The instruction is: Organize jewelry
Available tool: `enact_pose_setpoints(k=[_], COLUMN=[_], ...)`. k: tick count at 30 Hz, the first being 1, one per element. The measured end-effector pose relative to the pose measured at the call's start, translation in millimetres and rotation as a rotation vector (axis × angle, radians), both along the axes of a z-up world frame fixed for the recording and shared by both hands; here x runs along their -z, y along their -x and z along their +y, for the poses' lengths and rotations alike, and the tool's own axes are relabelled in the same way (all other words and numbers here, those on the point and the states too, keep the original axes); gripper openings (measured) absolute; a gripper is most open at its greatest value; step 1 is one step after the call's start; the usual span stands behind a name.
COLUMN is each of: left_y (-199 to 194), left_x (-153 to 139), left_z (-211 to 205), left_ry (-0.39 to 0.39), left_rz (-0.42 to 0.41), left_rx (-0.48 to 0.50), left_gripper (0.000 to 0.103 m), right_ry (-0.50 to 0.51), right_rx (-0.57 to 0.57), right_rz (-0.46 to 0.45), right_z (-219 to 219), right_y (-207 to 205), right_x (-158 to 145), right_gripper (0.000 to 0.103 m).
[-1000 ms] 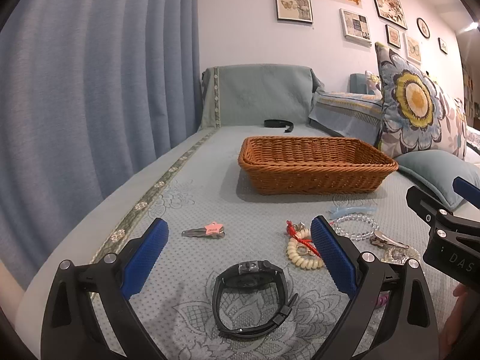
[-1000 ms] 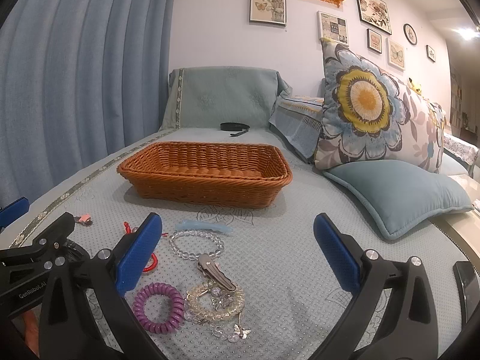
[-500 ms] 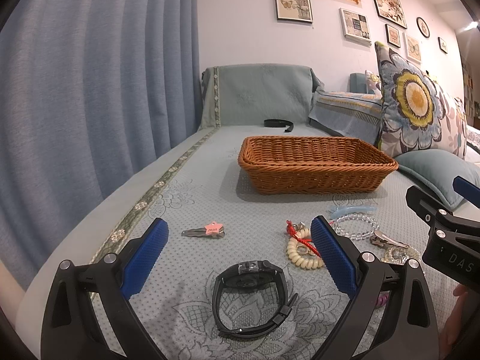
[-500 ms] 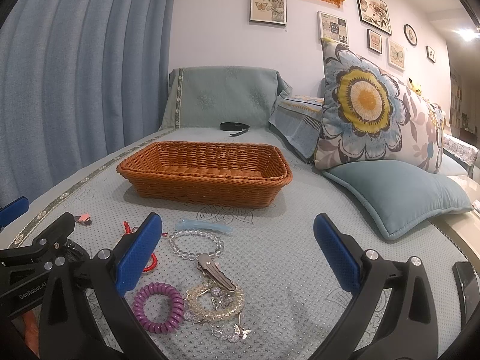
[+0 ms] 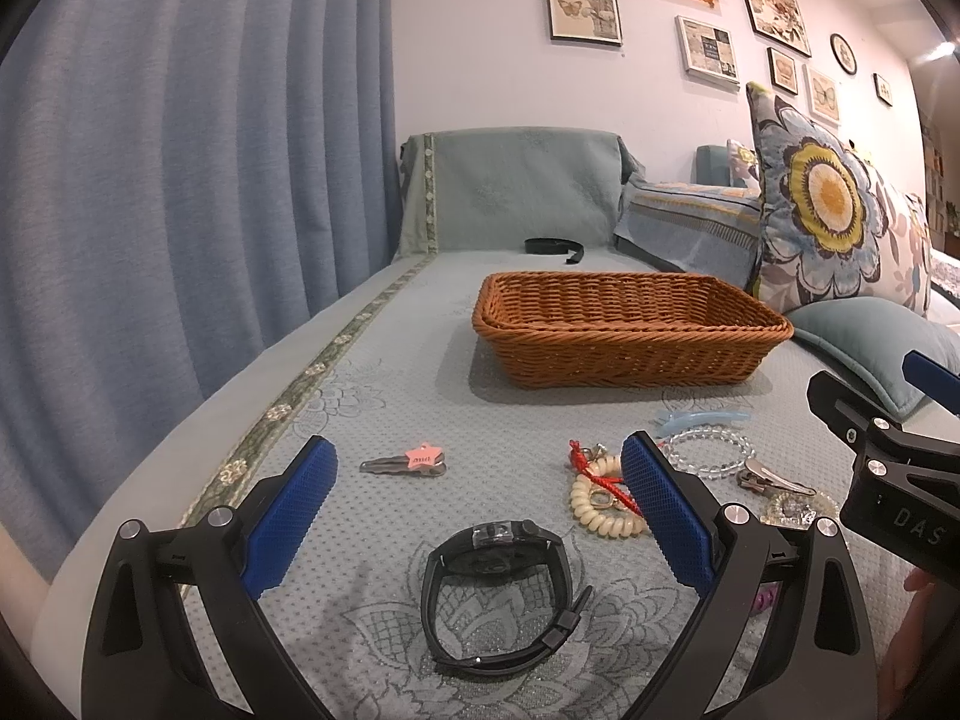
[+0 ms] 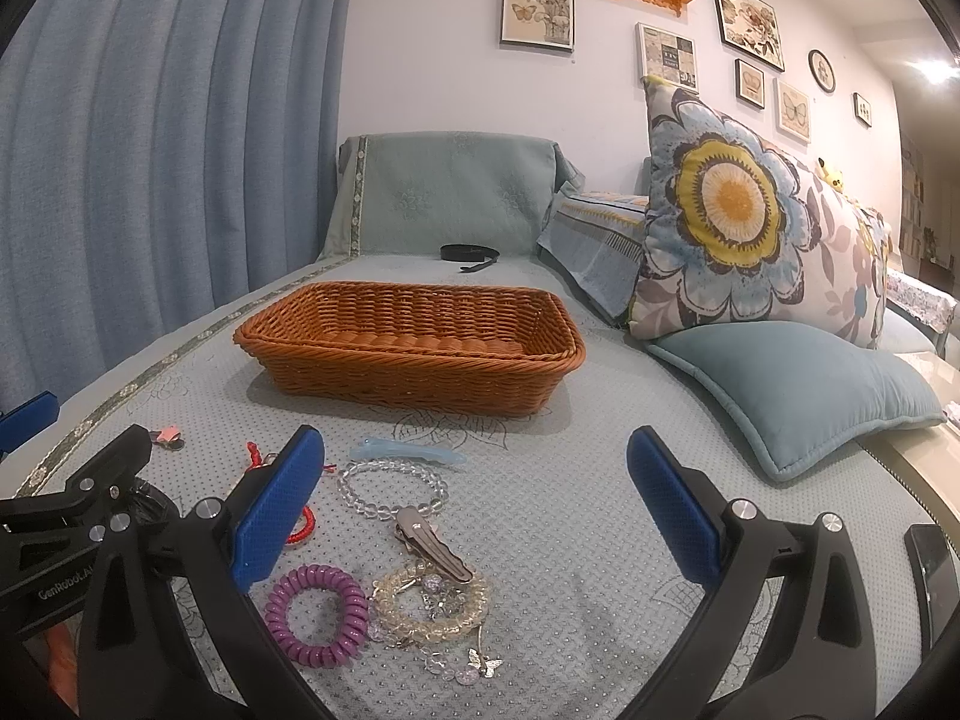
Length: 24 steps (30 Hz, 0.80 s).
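Basket (image 5: 630,330) stood empty on the sofa cover, probably as the place to collect things. In front of it, the left gripper (image 5: 480,516) was spread wide above the black watch (image 5: 501,594); the right gripper (image 6: 474,504) gaped over the bead bracelet (image 6: 390,486) and purple coil (image 6: 316,612).

Blue curtain (image 5: 180,180), floral cushion (image 6: 738,222), framed pictures (image 6: 537,6), perhaps prints.

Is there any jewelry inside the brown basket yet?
No, the basket shows only bare woven wicker inside, while the purple coil and clear bead bracelet lie on the sofa cover in front of it.
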<state>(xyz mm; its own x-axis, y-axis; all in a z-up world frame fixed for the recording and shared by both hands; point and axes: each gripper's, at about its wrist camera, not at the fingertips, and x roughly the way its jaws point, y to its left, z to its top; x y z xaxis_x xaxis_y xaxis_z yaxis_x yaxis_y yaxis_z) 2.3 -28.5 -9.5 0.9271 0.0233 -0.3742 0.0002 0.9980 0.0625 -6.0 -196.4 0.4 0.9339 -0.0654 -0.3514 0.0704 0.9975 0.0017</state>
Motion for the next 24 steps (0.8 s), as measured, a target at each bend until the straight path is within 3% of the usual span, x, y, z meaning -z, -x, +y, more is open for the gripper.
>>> enact_pose_setpoints(k=[7,12,16,21,24], left_y=[4,16,14,-5,-18], left_x=[-2,-11,-18,-27,-28], left_z=[2,4,11,50,73], left_ry=[0.016,0.005,-0.007,0.164,0.263], left_rz=[-0.028,-0.110,-0.092,0.039,0.137], left_rx=[-0.010,-0.018,0.008,0.076,0.102], left_gripper=[0.093,0.093,0.093,0.089,0.087], right_ry=[0.000,-0.010,-0.047,-0.089,-0.200], right_rx=[-0.001,-0.006,0.018,0.046,0.001], right_rz=[-0.018,-0.037,0.046,0.172,0.273], right_z=[0,-3,-21,-61,-85], right_y=[3,9,0,-15,-20], right_x=[-4,-10,-14,-15,-11], right_gripper=[0.096,0.096,0.096,0.090,0.084])
